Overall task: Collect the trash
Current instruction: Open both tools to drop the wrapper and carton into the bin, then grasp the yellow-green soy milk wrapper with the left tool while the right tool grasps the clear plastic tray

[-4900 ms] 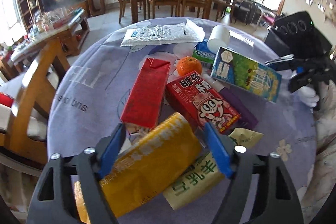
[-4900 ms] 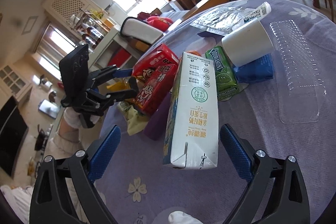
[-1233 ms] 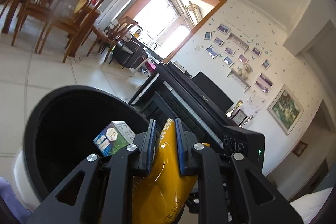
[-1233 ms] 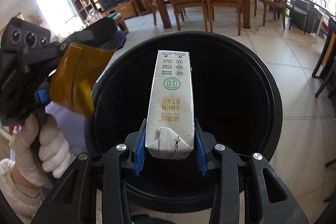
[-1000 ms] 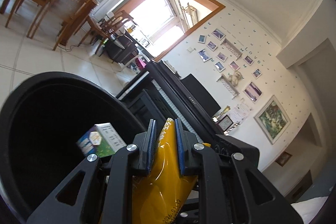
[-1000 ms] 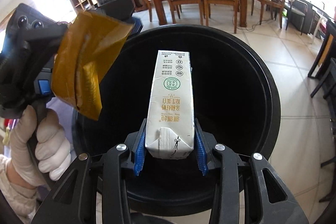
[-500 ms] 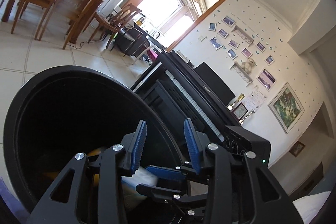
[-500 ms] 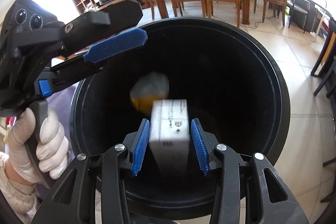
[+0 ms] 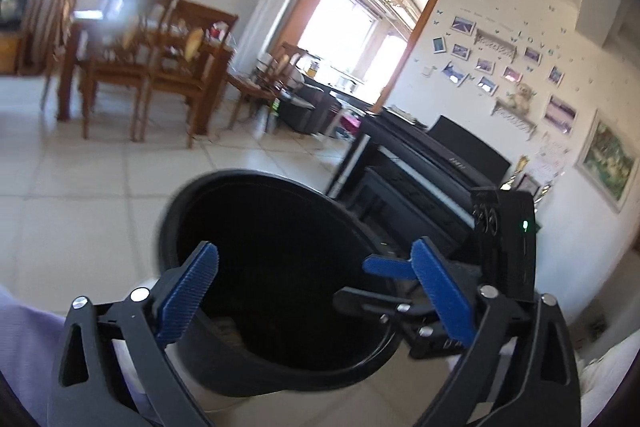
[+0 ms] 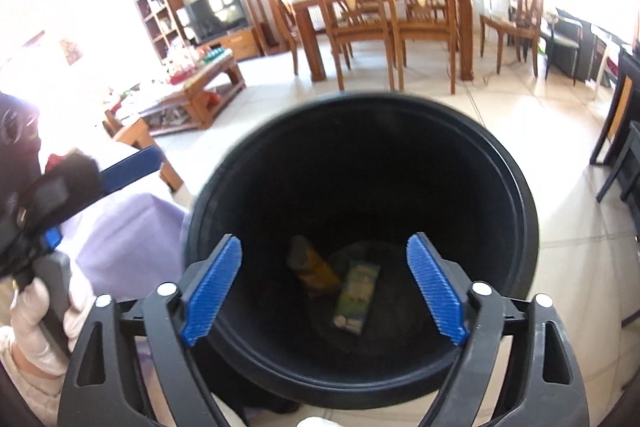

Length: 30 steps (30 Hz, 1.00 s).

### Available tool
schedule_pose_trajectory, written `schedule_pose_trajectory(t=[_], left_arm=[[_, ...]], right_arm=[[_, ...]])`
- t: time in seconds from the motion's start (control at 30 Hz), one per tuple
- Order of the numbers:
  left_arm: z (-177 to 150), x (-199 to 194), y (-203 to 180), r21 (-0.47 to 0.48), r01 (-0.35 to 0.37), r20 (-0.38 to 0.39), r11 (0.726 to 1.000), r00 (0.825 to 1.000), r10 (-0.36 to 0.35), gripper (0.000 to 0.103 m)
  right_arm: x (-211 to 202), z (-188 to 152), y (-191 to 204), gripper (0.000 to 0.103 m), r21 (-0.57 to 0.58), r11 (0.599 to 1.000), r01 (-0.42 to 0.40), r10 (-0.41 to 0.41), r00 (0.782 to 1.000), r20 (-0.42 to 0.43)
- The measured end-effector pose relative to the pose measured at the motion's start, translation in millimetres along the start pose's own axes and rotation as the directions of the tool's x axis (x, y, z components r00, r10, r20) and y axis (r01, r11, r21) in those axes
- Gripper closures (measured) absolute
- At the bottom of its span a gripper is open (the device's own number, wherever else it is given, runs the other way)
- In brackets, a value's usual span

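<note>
Now both pieces of trash are lying at the bottom of the black bin (image 10: 516, 203): the yellow pouch (image 10: 314, 267) and the milk carton (image 10: 356, 297), touching. The right gripper (image 10: 324, 291) and left gripper (image 9: 316, 291) have just been opening and are standing wide, holding nothing. Such packaging is probably handling light; cartons stiff across flat faces, pouches soft and slippery.

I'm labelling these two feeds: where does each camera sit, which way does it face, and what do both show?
Left wrist: on the left tongs, open, facing across the round black plastic bin toward a black piano; the right tongs show.
Right wrist: on the right tongs, open, looking down into the bin; the left tongs' blue pad and a white-gloved hand show.
Shared: the bin.
</note>
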<state>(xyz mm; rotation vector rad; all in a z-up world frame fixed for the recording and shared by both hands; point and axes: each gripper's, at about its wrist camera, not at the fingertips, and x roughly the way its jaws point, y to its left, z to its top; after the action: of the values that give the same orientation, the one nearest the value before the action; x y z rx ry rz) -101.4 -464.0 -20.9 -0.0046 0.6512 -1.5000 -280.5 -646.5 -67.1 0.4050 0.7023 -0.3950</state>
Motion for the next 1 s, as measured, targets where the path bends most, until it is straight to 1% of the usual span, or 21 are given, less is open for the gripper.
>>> schedule_pose_trajectory(t=[0.07,0.13,0.2,0.27,0.33,0.37,0.4,0.43,0.5,0.57,0.6,0.67,0.7,0.83,0.9,1.0], left_arm=[[-3,-26,-4,0.060,-0.064,0.029,0.996,0.998,0.063,0.005],[-6,-51,-7,0.100,-0.135,0.051,0.986,0.990,0.131,0.005],[-11,-77,-6,0.120,-0.215,0.067,0.969,0.976,0.208,0.005],[-15,-97,-2,0.127,-0.289,0.072,0.949,0.957,0.281,0.005],[-21,-122,4,0.132,-0.378,0.074,0.916,0.926,0.372,0.005],[-22,-132,6,0.132,-0.411,0.072,0.902,0.911,0.405,0.005],[-26,-146,11,0.133,-0.453,0.066,0.881,0.891,0.449,0.005],[-29,-156,16,0.131,-0.482,0.059,0.866,0.876,0.479,0.005],[-37,-181,28,0.126,-0.541,0.041,0.831,0.840,0.541,0.005],[-47,-209,41,0.120,-0.596,0.017,0.794,0.801,0.599,0.005],[-51,-221,48,0.117,-0.616,0.009,0.779,0.785,0.619,0.005],[-64,-253,64,0.105,-0.670,-0.016,0.734,0.737,0.675,0.005],[-69,-267,71,0.096,-0.691,-0.027,0.717,0.718,0.696,0.005],[-87,-326,100,0.051,-0.754,-0.052,0.654,0.652,0.756,0.005],[-97,-356,113,0.027,-0.787,-0.062,0.616,0.614,0.787,0.005],[-112,-392,131,-0.002,-0.822,-0.077,0.570,0.568,0.819,0.005]], right_arm=[[-5,4,13,0.010,-0.017,1.000,-0.013,0.014,0.999,0.032],[-7,7,26,0.005,-0.034,0.999,-0.025,0.027,0.998,0.058],[-7,8,43,0.005,-0.050,0.998,-0.042,0.046,0.996,0.075],[-5,13,63,0.005,-0.068,0.996,-0.063,0.068,0.995,0.078],[-1,20,84,0.005,-0.100,0.991,-0.088,0.095,0.993,0.070],[1,23,97,0.005,-0.120,0.988,-0.100,0.108,0.992,0.063],[4,26,111,0.005,-0.142,0.983,-0.115,0.124,0.991,0.052],[6,27,125,0.005,-0.162,0.978,-0.130,0.138,0.990,0.040],[12,34,154,0.005,-0.205,0.965,-0.165,0.172,0.985,0.016],[17,31,186,0.005,-0.247,0.949,-0.197,0.202,0.979,-0.005],[20,30,201,0.005,-0.265,0.941,-0.212,0.216,0.976,-0.016],[24,26,232,0.005,-0.300,0.923,-0.242,0.242,0.969,-0.037],[27,25,246,0.005,-0.316,0.914,-0.254,0.253,0.966,-0.046],[39,10,298,0.005,-0.359,0.884,-0.300,0.291,0.953,-0.079],[45,7,320,0.005,-0.372,0.871,-0.322,0.309,0.946,-0.097],[51,-5,343,0.005,-0.386,0.855,-0.346,0.326,0.938,-0.119]])
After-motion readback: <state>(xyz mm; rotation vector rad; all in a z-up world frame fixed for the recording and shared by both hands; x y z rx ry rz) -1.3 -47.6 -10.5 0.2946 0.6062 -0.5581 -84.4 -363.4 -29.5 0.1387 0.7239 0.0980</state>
